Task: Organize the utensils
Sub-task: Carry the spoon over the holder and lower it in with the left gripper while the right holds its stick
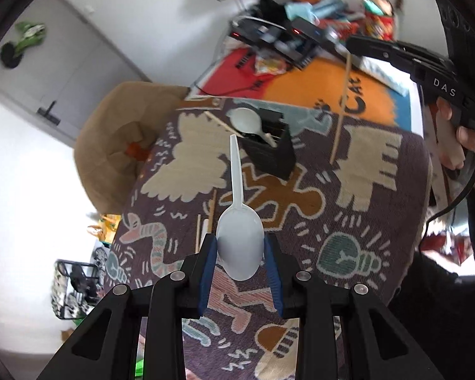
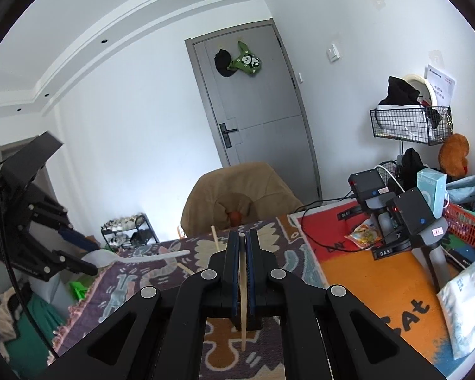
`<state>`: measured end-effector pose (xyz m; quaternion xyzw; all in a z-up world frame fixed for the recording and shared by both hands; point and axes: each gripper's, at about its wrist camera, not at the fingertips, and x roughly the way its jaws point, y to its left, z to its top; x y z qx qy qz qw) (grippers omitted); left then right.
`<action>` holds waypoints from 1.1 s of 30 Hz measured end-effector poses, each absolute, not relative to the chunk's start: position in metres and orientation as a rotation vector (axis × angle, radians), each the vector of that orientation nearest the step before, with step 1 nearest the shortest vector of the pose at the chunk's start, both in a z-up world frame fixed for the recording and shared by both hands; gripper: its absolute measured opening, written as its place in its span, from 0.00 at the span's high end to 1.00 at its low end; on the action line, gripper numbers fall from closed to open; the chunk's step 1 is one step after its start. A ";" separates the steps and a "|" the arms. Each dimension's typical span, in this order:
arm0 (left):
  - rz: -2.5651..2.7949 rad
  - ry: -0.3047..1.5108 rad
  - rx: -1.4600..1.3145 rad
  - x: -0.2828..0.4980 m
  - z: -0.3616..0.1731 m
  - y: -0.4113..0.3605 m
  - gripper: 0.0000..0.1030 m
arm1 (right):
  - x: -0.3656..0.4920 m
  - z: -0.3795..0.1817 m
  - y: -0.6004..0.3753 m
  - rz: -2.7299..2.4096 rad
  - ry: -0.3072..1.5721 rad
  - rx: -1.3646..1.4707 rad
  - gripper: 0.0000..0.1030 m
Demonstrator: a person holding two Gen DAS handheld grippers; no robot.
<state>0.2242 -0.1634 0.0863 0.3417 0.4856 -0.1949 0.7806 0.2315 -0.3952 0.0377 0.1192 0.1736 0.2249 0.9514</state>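
My left gripper (image 1: pixel 240 250) is shut on the bowl of a white plastic spoon (image 1: pixel 237 221), handle pointing away toward a black utensil holder (image 1: pixel 267 148). The holder stands on the patterned cloth and holds another white spoon (image 1: pixel 247 122) and chopsticks. My right gripper (image 2: pixel 243 243) is shut on a wooden chopstick (image 2: pixel 243 300), held above the cloth. In the left wrist view the right gripper (image 1: pixel 361 46) is at the upper right, its chopstick (image 1: pixel 340 117) hanging down to the right of the holder. The left gripper (image 2: pixel 79 256) and its spoon (image 2: pixel 142 258) also show in the right wrist view.
Loose chopsticks (image 1: pixel 210 212) lie on the patterned cloth (image 1: pixel 364 221) left of my spoon. A brown chair (image 1: pixel 117 139) stands past the table's far edge. An orange and red mat (image 2: pixel 380 285) with camera stands (image 2: pixel 405 218) lies to the right.
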 end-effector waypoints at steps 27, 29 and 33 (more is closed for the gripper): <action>-0.549 1.332 1.162 0.297 0.074 -0.251 0.69 | 0.273 0.035 -0.425 0.510 0.355 0.291 0.94; -0.563 1.358 1.180 0.302 0.070 -0.256 0.69 | 0.276 0.033 -0.427 0.517 0.356 0.303 0.94; -0.584 1.405 1.221 0.310 0.060 -0.266 0.69 | 0.282 0.031 -0.437 0.517 0.355 0.339 0.94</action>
